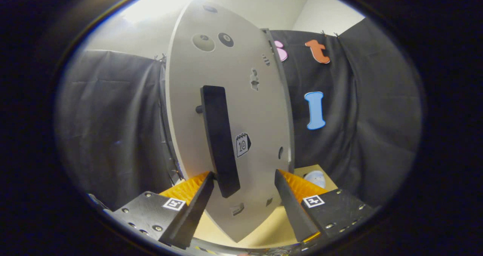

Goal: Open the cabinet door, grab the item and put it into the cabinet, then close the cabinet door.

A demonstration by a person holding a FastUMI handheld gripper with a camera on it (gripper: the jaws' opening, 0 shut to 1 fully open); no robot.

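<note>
The white cabinet door (230,97) stands right in front of me, seen at close range with its face turned toward the camera. A long black bar handle (220,139) runs down its middle on a short peg. My gripper (245,176) is open, its fingers spread to either side of the handle's lower end; the left fingertip (206,182) sits right beside the handle, the right fingertip (281,180) stands well off it. A pale round item (315,178) lies on the wooden tabletop beyond the right finger, mostly hidden.
The wooden tabletop (264,225) shows below the door, between and under the fingers. Black cloth walls (113,127) hang on both sides of the cabinet, and a white room wall rises behind.
</note>
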